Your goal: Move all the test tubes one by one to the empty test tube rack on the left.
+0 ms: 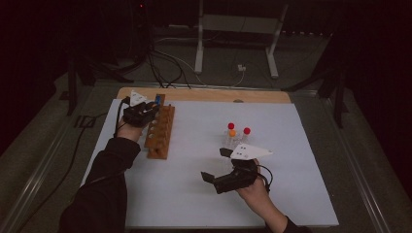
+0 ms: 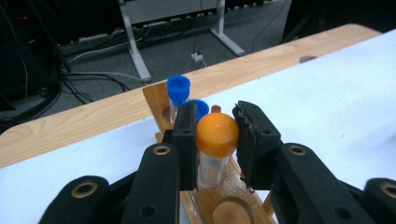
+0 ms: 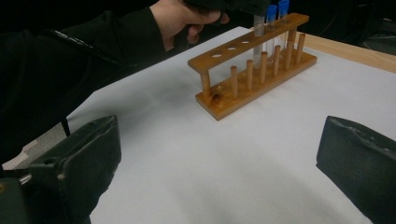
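The orange-capped tube (image 2: 215, 148), clamped in the left gripper (image 2: 215, 140), should be kept vertical over the rack (image 3: 254, 70) hole (right gripper (image 3: 219, 154) spread wide) and lowered slowly.

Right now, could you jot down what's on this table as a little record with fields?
Surface: white sheet on a wooden table
Rack: wooden test tube rack, two blue-capped tubes at its far end
Left gripper: shut on an orange-capped tube, tube partly in a rack hole
Right gripper: open, holding nothing, over the sheet
Loose tubes: two red-capped, one orange-capped, standing on the sheet
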{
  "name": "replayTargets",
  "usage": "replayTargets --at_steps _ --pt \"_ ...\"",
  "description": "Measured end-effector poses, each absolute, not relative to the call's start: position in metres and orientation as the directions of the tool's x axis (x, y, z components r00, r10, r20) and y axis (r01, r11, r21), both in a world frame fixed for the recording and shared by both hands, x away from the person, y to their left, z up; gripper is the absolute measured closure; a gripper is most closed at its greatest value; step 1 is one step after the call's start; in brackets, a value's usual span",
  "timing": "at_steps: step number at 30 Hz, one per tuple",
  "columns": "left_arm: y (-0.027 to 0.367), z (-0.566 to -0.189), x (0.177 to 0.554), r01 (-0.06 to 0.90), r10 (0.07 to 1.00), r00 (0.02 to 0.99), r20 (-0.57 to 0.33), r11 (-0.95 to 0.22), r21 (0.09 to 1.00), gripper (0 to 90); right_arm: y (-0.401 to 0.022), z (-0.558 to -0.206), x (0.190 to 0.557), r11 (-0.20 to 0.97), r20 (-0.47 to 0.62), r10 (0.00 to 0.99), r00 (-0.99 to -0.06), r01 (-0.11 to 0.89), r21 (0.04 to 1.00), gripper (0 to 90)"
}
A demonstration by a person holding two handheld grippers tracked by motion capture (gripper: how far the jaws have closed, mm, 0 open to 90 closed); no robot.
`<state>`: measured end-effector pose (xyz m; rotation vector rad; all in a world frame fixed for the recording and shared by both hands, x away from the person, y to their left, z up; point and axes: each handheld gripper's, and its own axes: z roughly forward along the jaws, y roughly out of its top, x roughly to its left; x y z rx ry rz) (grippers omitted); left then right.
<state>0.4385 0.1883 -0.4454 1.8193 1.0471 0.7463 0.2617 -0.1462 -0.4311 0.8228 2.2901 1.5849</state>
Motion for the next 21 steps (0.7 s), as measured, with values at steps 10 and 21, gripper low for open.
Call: replayTargets --at_steps 10,21 --pt "0.188 -0.448 0.438 0.365 0.883 0.464 0.072 -0.264 0.892 71.0 -0.146 -0.431 0.262 0.251 0.121 0.567 -0.815 0.311 0.917 0.0" --pt "0.186 -0.436 0.415 0.338 0.861 0.507 0.039 -0.241 0.910 25.4 -0.157 -0.421 0.265 0.219 0.099 0.612 -0.785 0.288 0.932 0.0"
